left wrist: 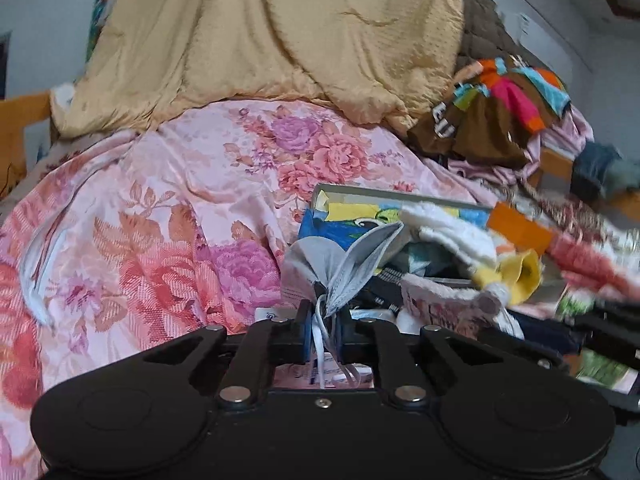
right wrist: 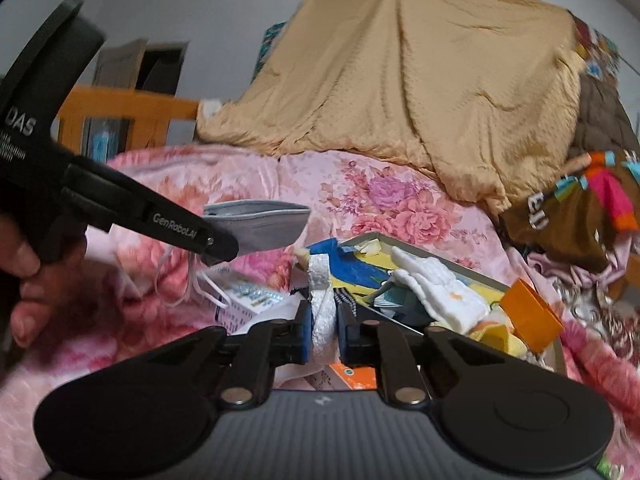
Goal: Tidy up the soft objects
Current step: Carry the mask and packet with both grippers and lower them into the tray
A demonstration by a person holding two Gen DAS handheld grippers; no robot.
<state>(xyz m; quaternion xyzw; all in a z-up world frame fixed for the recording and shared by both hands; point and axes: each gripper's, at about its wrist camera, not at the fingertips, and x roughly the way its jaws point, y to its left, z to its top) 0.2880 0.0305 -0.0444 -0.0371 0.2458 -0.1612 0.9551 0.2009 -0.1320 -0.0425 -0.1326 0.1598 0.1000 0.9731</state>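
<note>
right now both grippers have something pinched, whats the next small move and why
Probably lift both a little higher, clear of the box. The left gripper is shut on the grey face mask, whose ear loops dangle below; the right gripper is shut on a white fuzzy strip that hangs just above the jumble of soft things in the box, so either could snag.

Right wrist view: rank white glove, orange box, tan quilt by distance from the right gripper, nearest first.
From the right gripper:
1. white glove, just ahead, slightly right, in the tray.
2. orange box, further right at the tray's edge.
3. tan quilt, heaped at the back.
</note>
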